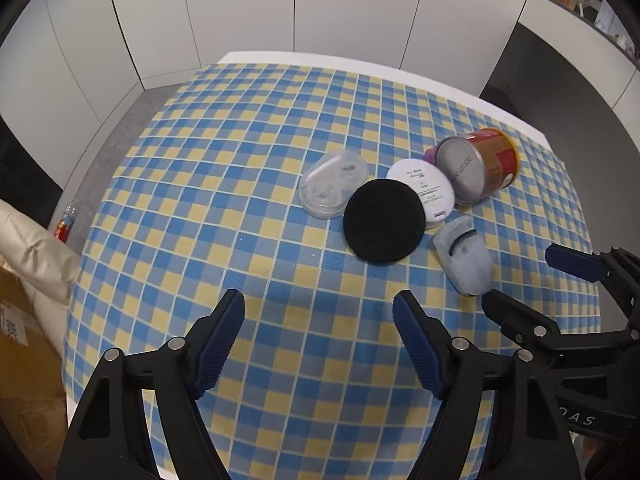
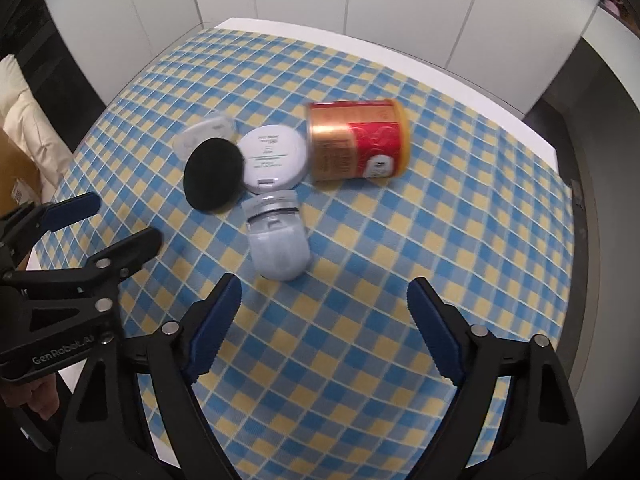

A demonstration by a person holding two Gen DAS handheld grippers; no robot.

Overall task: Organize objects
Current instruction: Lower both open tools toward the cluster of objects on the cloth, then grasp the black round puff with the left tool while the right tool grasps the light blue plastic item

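On the checked tablecloth [image 1: 240,184] lie a clear plastic case [image 1: 334,184], a black round pad [image 1: 384,226], a white round compact [image 1: 424,190], a pale blue eyelash curler [image 1: 466,260] and a red and gold can [image 1: 480,168] on its side. They also show in the right wrist view: case [image 2: 206,134], pad [image 2: 214,179], compact [image 2: 274,160], curler [image 2: 278,240], can [image 2: 358,144]. My left gripper [image 1: 318,312] is open and empty, in front of the pad. My right gripper [image 2: 324,300] is open and empty, just in front of the curler.
The white table edge [image 1: 440,86] runs along the far side, with white cabinet doors [image 1: 248,4] behind. A cream cushion [image 1: 28,248] and a cardboard box [image 1: 24,344] sit off the table's left. The right gripper shows at the left view's right edge [image 1: 532,280].
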